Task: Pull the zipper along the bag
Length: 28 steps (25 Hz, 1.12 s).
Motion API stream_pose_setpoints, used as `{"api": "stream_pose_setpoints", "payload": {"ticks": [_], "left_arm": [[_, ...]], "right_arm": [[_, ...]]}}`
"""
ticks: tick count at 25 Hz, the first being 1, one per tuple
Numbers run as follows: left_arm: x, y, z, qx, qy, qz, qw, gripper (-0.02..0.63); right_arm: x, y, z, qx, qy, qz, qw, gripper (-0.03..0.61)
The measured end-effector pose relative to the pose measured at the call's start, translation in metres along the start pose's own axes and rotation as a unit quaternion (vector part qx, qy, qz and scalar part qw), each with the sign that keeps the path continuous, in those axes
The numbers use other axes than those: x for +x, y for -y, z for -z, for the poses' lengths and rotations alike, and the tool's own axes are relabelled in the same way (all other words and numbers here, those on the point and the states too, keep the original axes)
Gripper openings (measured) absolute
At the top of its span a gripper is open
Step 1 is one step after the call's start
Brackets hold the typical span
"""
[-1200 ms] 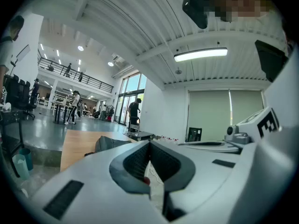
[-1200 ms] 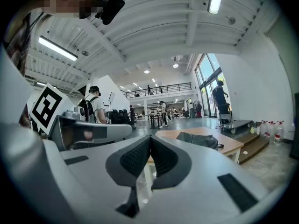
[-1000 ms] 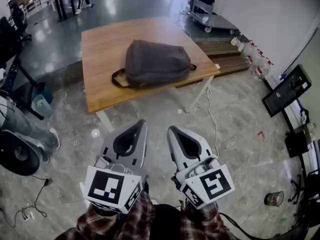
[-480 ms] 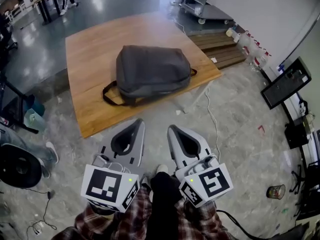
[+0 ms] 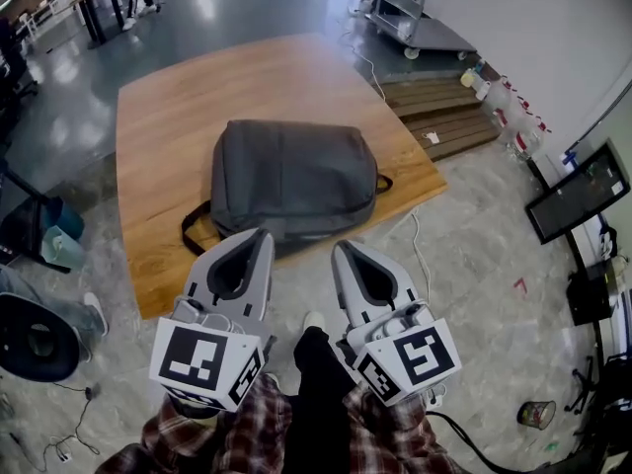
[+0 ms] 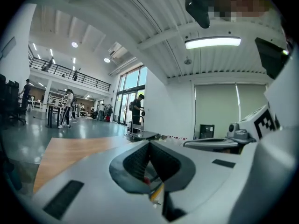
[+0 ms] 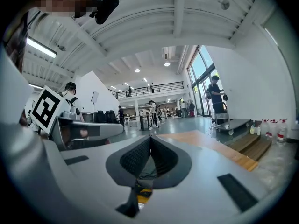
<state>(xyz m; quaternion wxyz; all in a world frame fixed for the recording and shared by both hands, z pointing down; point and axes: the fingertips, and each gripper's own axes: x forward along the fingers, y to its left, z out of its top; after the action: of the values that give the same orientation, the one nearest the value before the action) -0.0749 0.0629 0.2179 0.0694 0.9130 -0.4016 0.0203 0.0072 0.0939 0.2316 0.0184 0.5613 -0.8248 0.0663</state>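
A dark grey backpack [image 5: 291,183] lies flat on a wooden table [image 5: 168,117] in the head view, its black strap loop [image 5: 194,235] near the table's front edge. I cannot make out its zipper from here. My left gripper [image 5: 259,236] and right gripper [image 5: 343,251] are held side by side just short of the bag's near edge, both shut and empty. In the left gripper view the left gripper [image 6: 149,142] has its jaws meeting at the tips, tilted up over the table [image 6: 70,150]. The right gripper [image 7: 150,137] likewise points upward with its jaws together.
A wheeled cart [image 5: 415,23] stands beyond the table, with wooden pallets [image 5: 444,107] and white jugs [image 5: 494,92] to the right. A cable [image 5: 420,255] trails over the marble floor. A black chair [image 5: 35,339] is at the left. People walk far off [image 7: 152,111].
I have moved closer to the table. The backpack now sits nearer and larger in the head view, and both gripper tips reach its front edge. Both grippers stayed shut.
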Motion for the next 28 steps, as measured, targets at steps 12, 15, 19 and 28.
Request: {"api": "stream_pose_setpoints", "payload": {"ticks": [12, 15, 19, 28], "left_arm": [[0.112, -0.036, 0.0, -0.032, -0.017, -0.069, 0.9969, 0.008], [0.12, -0.052, 0.006, -0.04, -0.025, -0.077, 0.9959, 0.008], [0.134, -0.067, 0.022, -0.036, -0.05, -0.078, 0.995, 0.008], [0.154, -0.095, 0.171, -0.086, -0.221, -0.077, 0.9683, 0.008]], "right_arm": [[0.082, 0.101, -0.009, -0.006, -0.051, -0.067, 0.996, 0.011], [0.101, 0.1, 0.003, -0.004, -0.072, -0.077, 0.994, 0.011], [0.117, 0.104, 0.022, 0.013, -0.098, -0.079, 0.992, 0.011], [0.138, 0.105, 0.136, 0.073, -0.206, -0.061, 0.974, 0.011]]}}
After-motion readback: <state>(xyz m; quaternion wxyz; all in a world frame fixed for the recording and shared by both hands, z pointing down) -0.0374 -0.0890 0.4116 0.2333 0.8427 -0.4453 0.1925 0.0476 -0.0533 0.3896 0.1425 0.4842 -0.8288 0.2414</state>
